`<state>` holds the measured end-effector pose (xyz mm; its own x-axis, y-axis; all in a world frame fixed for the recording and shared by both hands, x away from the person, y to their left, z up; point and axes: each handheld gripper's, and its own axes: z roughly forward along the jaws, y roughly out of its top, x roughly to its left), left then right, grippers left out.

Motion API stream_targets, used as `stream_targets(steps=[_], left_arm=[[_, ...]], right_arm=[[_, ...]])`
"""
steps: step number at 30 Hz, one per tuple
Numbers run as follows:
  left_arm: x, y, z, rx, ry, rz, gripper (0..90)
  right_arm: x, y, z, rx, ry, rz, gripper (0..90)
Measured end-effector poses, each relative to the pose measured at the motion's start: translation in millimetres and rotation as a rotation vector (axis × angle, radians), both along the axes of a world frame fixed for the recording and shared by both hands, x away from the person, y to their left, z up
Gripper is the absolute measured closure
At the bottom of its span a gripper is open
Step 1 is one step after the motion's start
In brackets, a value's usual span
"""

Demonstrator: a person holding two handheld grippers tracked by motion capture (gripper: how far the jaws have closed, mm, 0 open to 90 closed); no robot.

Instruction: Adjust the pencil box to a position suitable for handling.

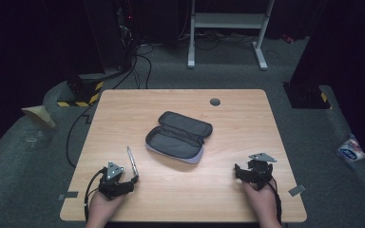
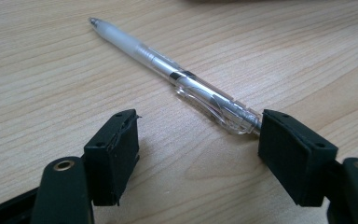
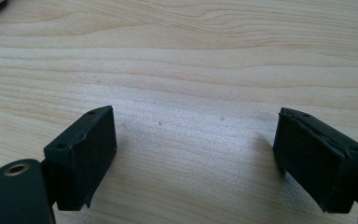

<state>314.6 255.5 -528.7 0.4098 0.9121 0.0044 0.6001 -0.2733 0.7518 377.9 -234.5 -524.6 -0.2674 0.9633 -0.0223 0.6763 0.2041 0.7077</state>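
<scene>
An open grey pencil case lies in the middle of the wooden table. A clear-and-white pen lies to its left, near the front. My left gripper rests on the table right behind the pen. In the left gripper view the pen lies flat on the wood and runs up to the left. Its clip end lies at the tip of the right-hand jaw, and the left gripper is open. My right gripper sits at the front right, open over bare wood with nothing between the jaws.
A grey round cable cap sits in the table's far edge. Bits of grey tape mark the front corners. On the floor behind stand a white frame and cables; a packet lies at the right.
</scene>
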Motion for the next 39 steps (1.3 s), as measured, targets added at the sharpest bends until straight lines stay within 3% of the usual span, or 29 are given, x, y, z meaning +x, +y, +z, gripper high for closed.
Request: stream_targets(steps=[13,20,27,28,33,39], left_arm=[[0.0,0.0,0.0,0.000,0.000,0.000,28.8],[0.0,0.0,0.0,0.000,0.000,0.000,28.8],[0.0,-0.1,-0.1,-0.002,0.000,0.001,28.8],[0.1,0.0,0.0,-0.001,-0.001,0.000,28.8],[0.4,0.1,0.1,-0.001,0.001,-0.004,28.7],[0.7,0.2,0.1,0.000,0.000,-0.006,28.7]], right_arm=[[-1.2,1.1,0.3,0.007,0.003,0.003,13.6],[-4.9,3.6,0.2,0.002,-0.002,0.051,14.7],[-13.6,8.8,1.3,-0.001,-0.024,0.102,28.1],[-17.3,11.8,2.3,-0.010,-0.039,0.132,31.3],[-23.7,20.5,8.0,0.030,-0.058,0.162,37.7],[-30.1,31.7,13.9,0.035,-0.082,0.203,43.3]])
